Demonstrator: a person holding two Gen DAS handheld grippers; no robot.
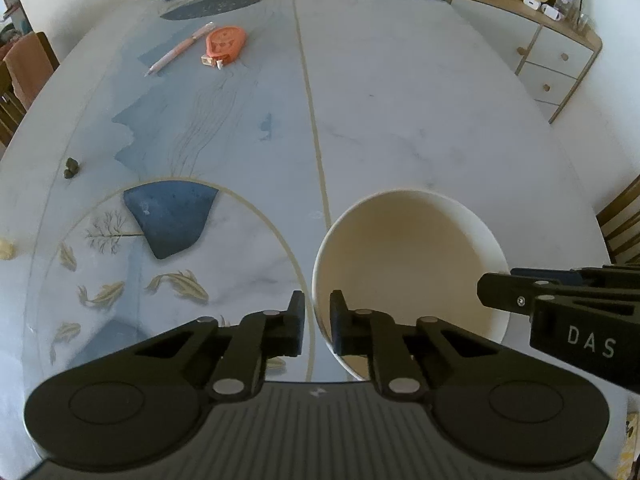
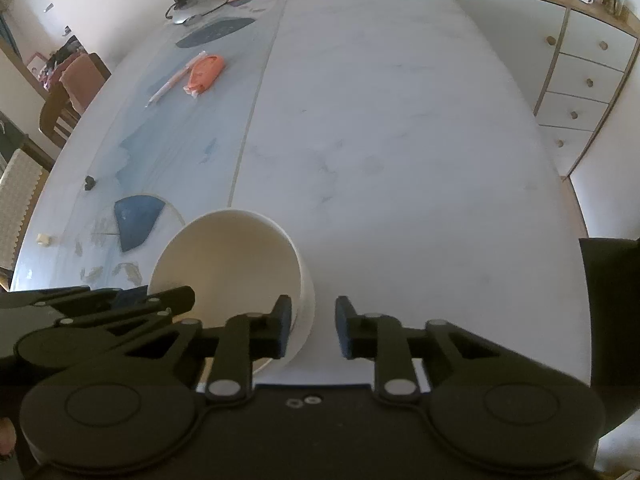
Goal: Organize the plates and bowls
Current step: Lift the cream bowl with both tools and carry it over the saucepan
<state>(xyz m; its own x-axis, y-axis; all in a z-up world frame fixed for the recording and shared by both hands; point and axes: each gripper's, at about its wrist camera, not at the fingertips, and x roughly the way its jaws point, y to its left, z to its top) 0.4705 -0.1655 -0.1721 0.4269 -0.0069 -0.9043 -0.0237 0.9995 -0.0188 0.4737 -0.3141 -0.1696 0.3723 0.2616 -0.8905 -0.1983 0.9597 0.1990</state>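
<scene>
Bowl first: it is cream-white and empty, and stands upright on the pale marble-patterned table near the table's front edge, just to the right of the thin gold line that runs down the tabletop. Both grippers have it by the rim from opposite sides. The left gripper straddles the bowl's left wall, one finger outside and one inside, jaws drawn in close on the thin wall. The right gripper straddles the right wall in the same way; from its own camera the inner finger lies against the inside of the wall, while a gap shows between the outer finger and the bowl, so I cannot tell if that pinch is complete. Farther back on the table lie an orange correction-tape dispenser and, just beside it, a pink pen.
</scene>
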